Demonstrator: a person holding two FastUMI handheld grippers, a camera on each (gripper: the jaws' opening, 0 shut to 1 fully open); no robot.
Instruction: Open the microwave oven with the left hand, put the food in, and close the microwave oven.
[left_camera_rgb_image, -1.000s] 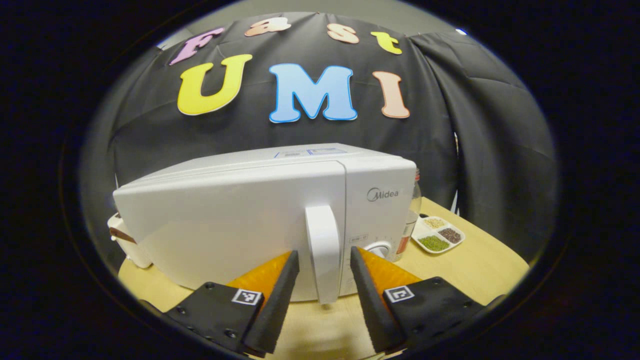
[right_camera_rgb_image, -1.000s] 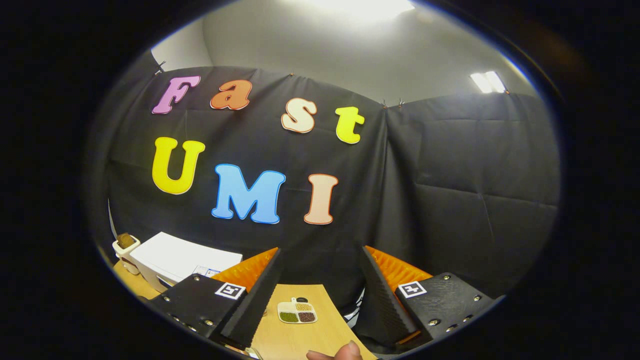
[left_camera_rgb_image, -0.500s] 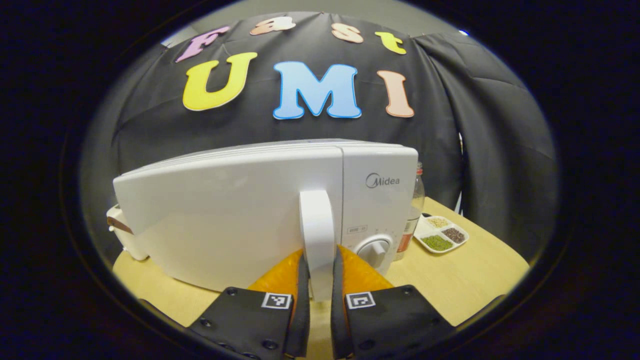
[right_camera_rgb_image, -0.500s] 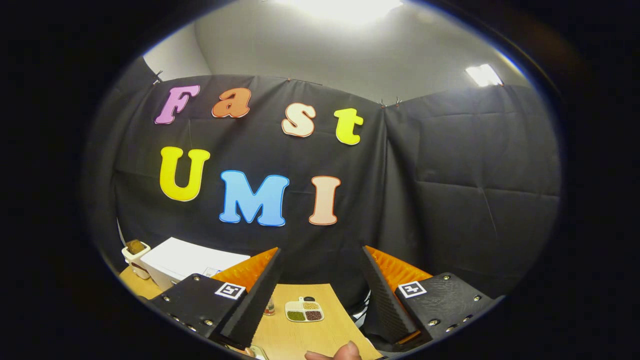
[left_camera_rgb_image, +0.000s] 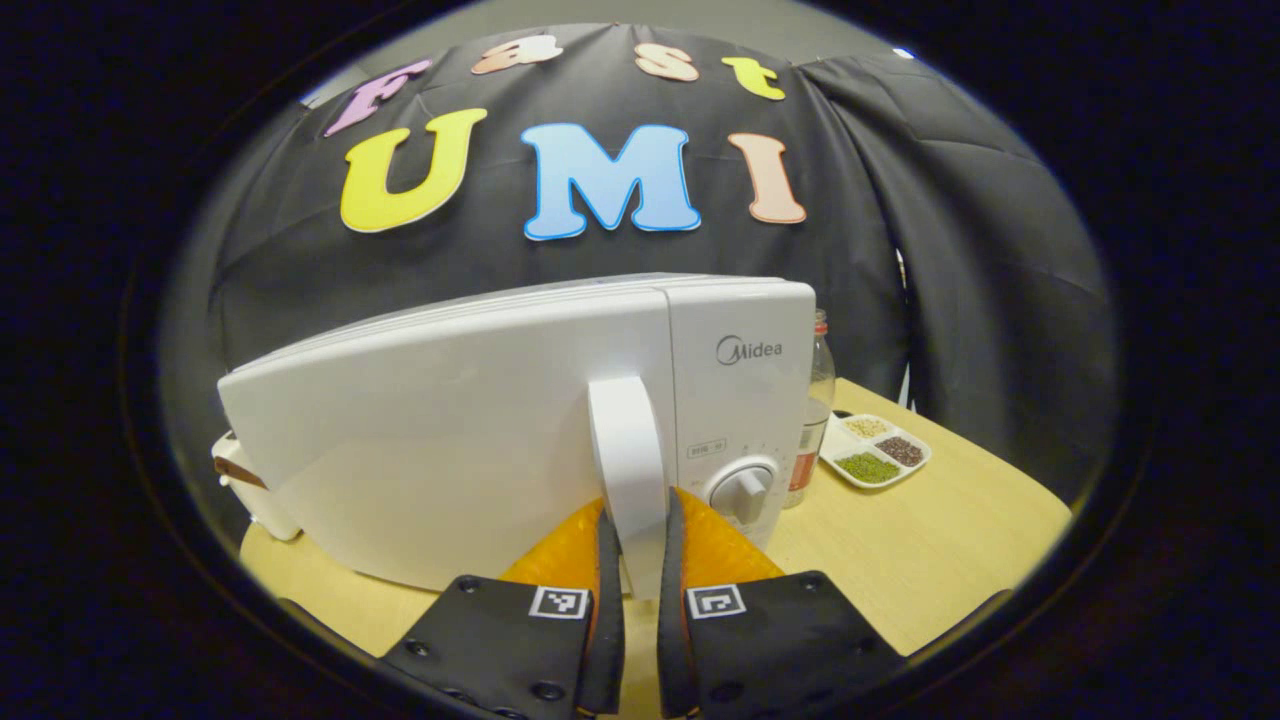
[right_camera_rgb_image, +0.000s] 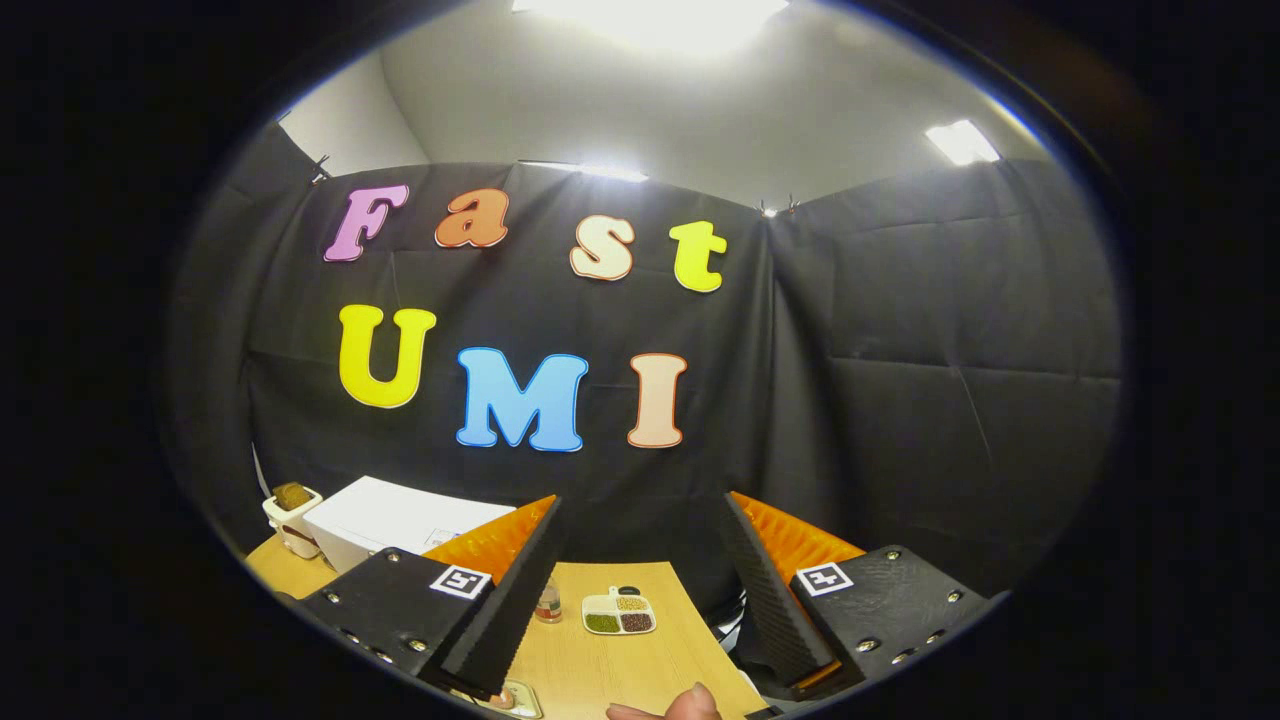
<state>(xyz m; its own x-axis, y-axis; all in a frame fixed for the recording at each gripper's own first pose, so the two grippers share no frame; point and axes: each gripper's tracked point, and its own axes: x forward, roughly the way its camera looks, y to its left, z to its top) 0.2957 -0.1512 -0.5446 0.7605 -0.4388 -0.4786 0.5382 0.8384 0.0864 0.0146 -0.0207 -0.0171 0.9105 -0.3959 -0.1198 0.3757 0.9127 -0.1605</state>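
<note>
The white box-shaped microwave oven (left_camera_rgb_image: 480, 440) stands on the pale wooden bench (left_camera_rgb_image: 930, 540) with its door shut. "Midea" is printed in grey on the control panel above a small label too fine to read and a round white dial (left_camera_rgb_image: 742, 490); a paper sticker on the oven's top cannot be read either.

In the left gripper view the left tool (left_camera_rgb_image: 640, 600) points level at the door front, its two fingers drawn narrow and pressing on either side of the lower end of the white upright door handle (left_camera_rgb_image: 628, 460). A square black-and-white coded marker sits on each finger mount.

Just right of the oven stands a clear bottle with a red cap (left_camera_rgb_image: 815, 400), and beyond it lies the white divided dish of green, brown and tan grains (left_camera_rgb_image: 875, 455), the food, apart from the oven on the bench.

In the right gripper view the right tool (right_camera_rgb_image: 640, 590) is tilted upward toward the booth wall, high above the bench, fingers spread wide and holding nothing. Far below it sit the same dish (right_camera_rgb_image: 620, 612) and the oven (right_camera_rgb_image: 390, 520), with a small white container (right_camera_rgb_image: 290, 510) just left of the oven. A fingertip (right_camera_rgb_image: 680, 705) shows at the bottom edge.
</note>
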